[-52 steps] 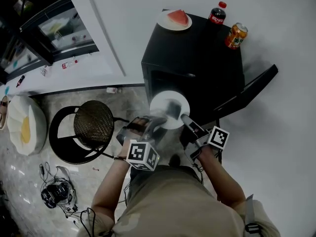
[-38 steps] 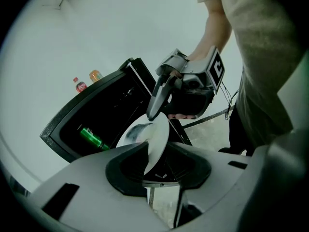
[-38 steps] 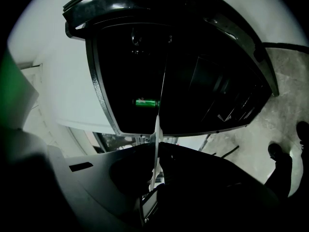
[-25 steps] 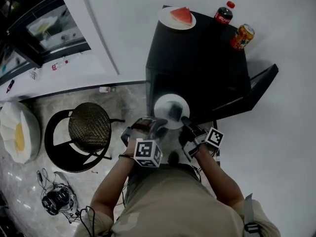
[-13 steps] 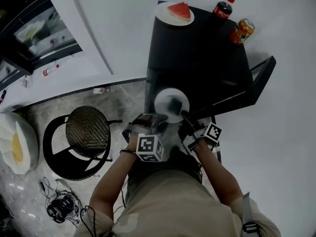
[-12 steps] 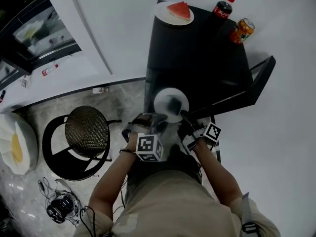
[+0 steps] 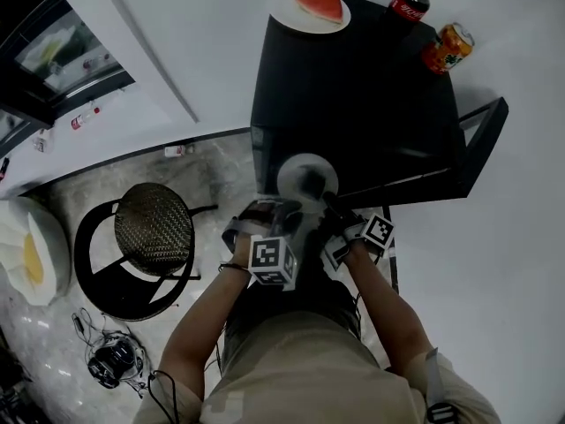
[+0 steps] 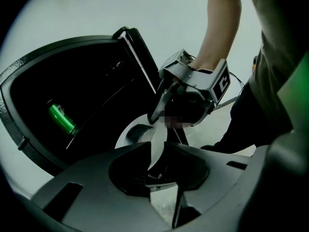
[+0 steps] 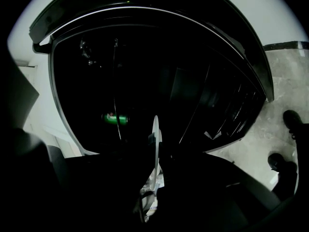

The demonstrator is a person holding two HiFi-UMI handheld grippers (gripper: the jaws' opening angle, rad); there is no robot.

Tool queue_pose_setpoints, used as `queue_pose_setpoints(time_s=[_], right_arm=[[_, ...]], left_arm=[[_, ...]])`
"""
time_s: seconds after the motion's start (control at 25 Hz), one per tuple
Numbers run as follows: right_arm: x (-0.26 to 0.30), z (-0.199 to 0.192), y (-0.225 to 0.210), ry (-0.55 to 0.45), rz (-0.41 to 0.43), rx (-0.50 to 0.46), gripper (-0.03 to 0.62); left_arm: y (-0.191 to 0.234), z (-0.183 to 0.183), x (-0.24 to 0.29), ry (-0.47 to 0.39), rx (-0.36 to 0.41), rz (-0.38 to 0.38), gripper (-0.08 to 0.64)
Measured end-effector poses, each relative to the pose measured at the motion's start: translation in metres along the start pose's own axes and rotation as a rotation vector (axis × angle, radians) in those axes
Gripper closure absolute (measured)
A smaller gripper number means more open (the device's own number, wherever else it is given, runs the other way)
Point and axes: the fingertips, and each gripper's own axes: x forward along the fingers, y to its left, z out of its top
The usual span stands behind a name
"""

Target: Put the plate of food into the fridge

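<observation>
White round plate (image 7: pixel 300 168) with a dark lump of food at its middle hangs, in the head view, just in front of the black box-shaped fridge (image 7: pixel 353 95), whose door (image 7: pixel 484 144) stands swung out to the right. The left hand-held gripper (image 7: pixel 284 208) reaches the plate's near-left rim, and the right hand-held gripper (image 7: pixel 328 203) reaches its near-right rim. On the fridge's top stand a second white plate with a red watermelon wedge (image 7: pixel 311 5), a dark cola bottle (image 7: pixel 410 0) and an orange drink can (image 7: pixel 446 48). A round woven stool (image 7: pixel 152 228) stands on the marble floor (image 7: pixel 212 184) at left.

In the left gripper view the jaws have just been closing, and the plate's rim fills the narrow gap between them. The right hand-held gripper pinches the opposite rim. A green can (image 8: pixel 62 119) shows inside the dark fridge.

In the right gripper view the jaws are all but together, clamped on the thin white rim seen edge-on before the fridge's open front.
</observation>
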Motion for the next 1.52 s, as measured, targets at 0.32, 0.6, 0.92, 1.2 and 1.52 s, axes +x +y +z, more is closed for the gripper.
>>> queue_pose_setpoints(time_s=[0.32, 0.6, 0.92, 1.2, 1.52], right_arm=[[0.011, 0.011, -0.023, 0.028, -0.022, -0.004, 0.561], [0.02, 0.019, -0.045, 0.045, -0.066, 0.003, 0.562], [0.028, 0.026, -0.065, 0.034, -0.1, 0.033, 0.561], [0.036, 0.036, -0.074, 0.03, -0.101, 0.017, 0.561], [0.042, 0.038, -0.081, 0.062, -0.147, 0.009, 0.565]], left_arm=[[-0.012, -0.001, 0.033, 0.043, 0.007, -0.048, 0.503], [-0.017, -0.009, 0.057, 0.086, -0.005, -0.079, 0.515], [-0.024, -0.023, 0.081, 0.129, -0.02, -0.094, 0.515], [-0.02, -0.027, 0.095, 0.155, -0.052, -0.078, 0.517], [-0.011, -0.029, 0.102, 0.166, -0.057, -0.079, 0.523]])
